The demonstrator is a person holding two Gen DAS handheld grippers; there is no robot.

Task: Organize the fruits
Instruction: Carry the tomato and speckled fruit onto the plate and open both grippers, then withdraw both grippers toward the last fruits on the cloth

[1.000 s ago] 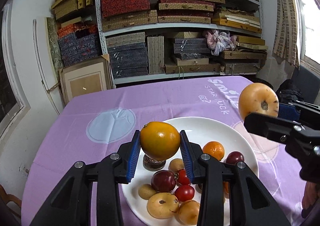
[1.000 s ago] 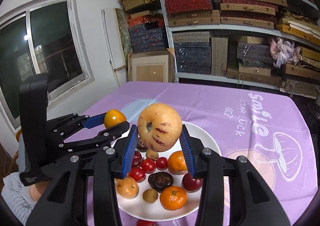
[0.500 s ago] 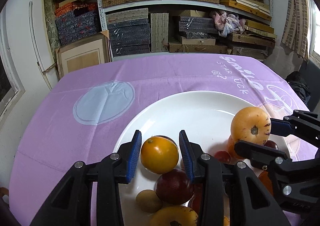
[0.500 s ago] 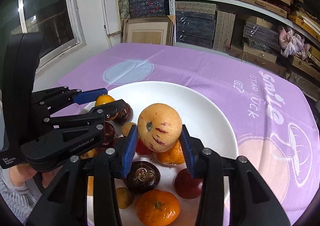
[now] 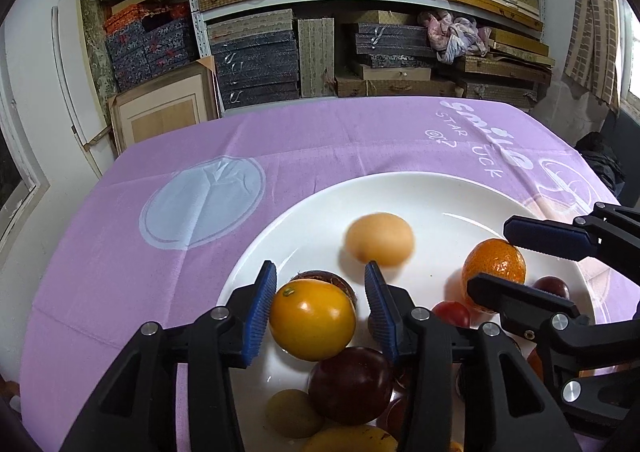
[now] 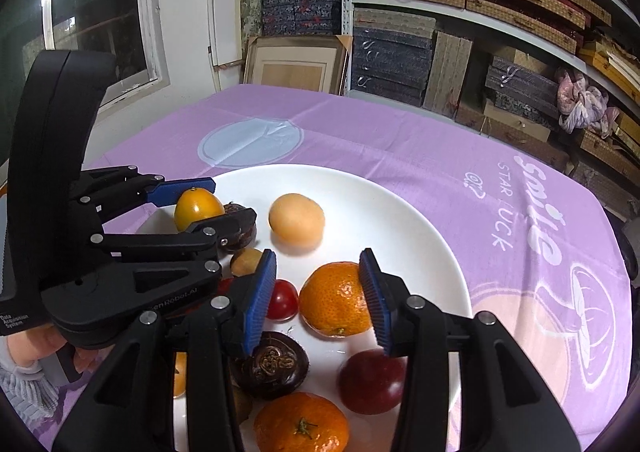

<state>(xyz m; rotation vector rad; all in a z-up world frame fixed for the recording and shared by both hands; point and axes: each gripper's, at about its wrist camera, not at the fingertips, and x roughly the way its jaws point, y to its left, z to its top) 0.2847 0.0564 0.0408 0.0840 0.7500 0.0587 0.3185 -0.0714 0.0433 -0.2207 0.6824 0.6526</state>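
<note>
A white plate (image 5: pixel 400 196) on the purple cloth holds several fruits. My left gripper (image 5: pixel 320 308) is low over the plate's near left, its jaws opening around a yellow-orange fruit (image 5: pixel 312 318) that rests on the plate. One pad still touches the fruit and a gap shows at the other. A pale peach-coloured fruit (image 6: pixel 296 222) lies free on the plate (image 6: pixel 380 204) beyond my right gripper (image 6: pixel 318 300) and looks blurred in the left wrist view. The right jaws stand apart over a tangerine (image 6: pixel 336 298) on the plate, with a gap at the left pad.
Dark plums (image 5: pixel 350 384), a cherry tomato (image 6: pixel 282 300), a dark wrinkled fruit (image 6: pixel 276 364) and a second tangerine (image 6: pixel 300 424) crowd the plate's near side. A hand in a grey sleeve (image 6: pixel 24 392) holds the left gripper (image 6: pixel 232 199). Shelves of boxes stand behind the table.
Both grippers came down to the plate. The pale fruit has left the right jaws and now lies farther out on the plate. The left jaws have widened around the yellow-orange fruit.
</note>
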